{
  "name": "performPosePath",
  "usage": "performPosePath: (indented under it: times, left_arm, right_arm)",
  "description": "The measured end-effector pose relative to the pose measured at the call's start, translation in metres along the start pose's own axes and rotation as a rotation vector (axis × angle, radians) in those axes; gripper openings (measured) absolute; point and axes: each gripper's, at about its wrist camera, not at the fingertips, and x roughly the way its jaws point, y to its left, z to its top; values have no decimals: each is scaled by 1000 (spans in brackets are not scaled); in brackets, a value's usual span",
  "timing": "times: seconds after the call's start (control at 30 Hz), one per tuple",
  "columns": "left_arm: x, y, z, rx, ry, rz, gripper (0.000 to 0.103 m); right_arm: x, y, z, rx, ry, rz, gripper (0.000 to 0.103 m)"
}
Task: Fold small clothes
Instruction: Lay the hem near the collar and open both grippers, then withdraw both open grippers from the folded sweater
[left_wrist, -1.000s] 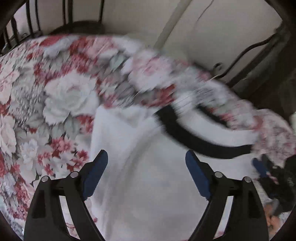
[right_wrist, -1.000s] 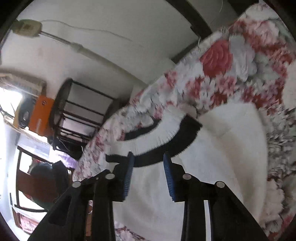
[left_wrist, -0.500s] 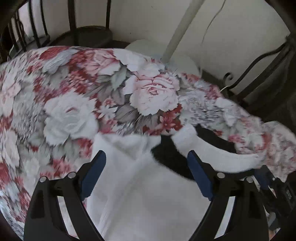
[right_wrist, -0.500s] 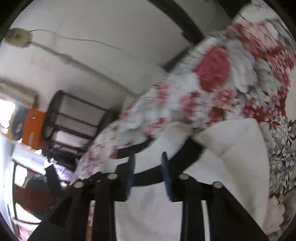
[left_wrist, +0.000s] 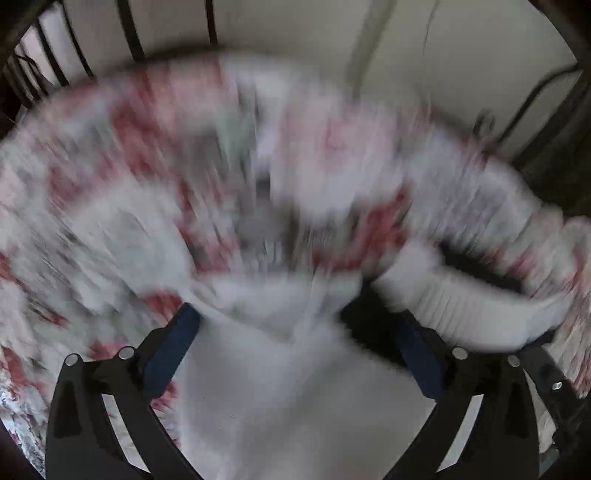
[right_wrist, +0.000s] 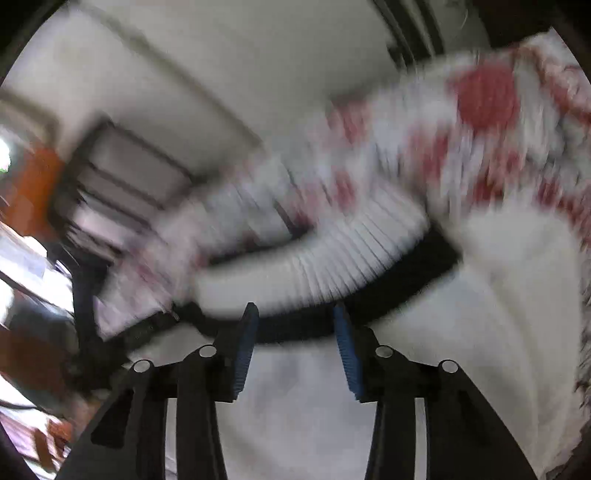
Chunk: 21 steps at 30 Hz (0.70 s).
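Note:
A white garment (left_wrist: 280, 387) with a black band and a white ribbed edge (left_wrist: 461, 299) lies on a floral bed cover (left_wrist: 110, 206). Both views are motion-blurred. My left gripper (left_wrist: 295, 347) is open wide, its blue pads either side of the white cloth, close above it. In the right wrist view the same garment (right_wrist: 461, 332) shows its black band (right_wrist: 402, 288) and ribbed edge (right_wrist: 332, 262). My right gripper (right_wrist: 295, 332) is open, its tips at the black band, holding nothing that I can see.
The bed cover (right_wrist: 480, 122) ends at a pale wall (left_wrist: 406, 48). Dark metal bed rails (left_wrist: 125, 33) stand behind. A dark wire rack (right_wrist: 122, 173) and an orange object (right_wrist: 33, 184) stand at the left of the right wrist view.
The right gripper's jaws have opened wider and sit nearer the black band. The left gripper has moved forward over the garment and stays open. Both views have become blurred.

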Motion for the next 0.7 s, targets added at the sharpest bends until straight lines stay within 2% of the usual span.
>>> performPosePath:
  times: [0.03,0.07,0.13,0.2,0.23,0.33,0.37,0.47,0.53,0.63,0.7]
  left_arm:
    - [-2,-1,-2,5,-26,10,99]
    - [-6,-3,-2,12,-35,26,99]
    - [-21,-7,1,13,-66,55,99]
    - [-36,-8,-1,7,-105,46,98]
    - [-39,-8,-2,9,-111,47,98]
    - [-31,-18,-13,60,-49,161,98]
    - [-25,-14,-22,60,-17,201,98]
    - [-32,2,-50,-7,14,155,98]
    - [-44,9,-64,-12,46,122,98]
    - [-66,13,-84,14,12,161,98]
    - [-74,16,-104,45,21,210,98]
  right_arm:
    - [3,-1,-4,-1,-6,-32,35]
    - [-1,3,-2,1,-20,-39,35]
    - [-14,18,2,-21,-46,-31,37]
    - [-23,39,-2,-68,-76,-37,38]
    - [-23,45,-2,-85,-73,-43,43]
    - [0,55,-22,-112,47,-116,56]
    - [9,52,-30,-111,89,-151,56]
    - [-11,65,-41,-152,30,-187,55]
    - [-35,72,-46,-160,-14,-142,56]
    - [-70,70,-67,-154,-33,-136,59]
    - [-74,56,-89,-148,10,-163,60]
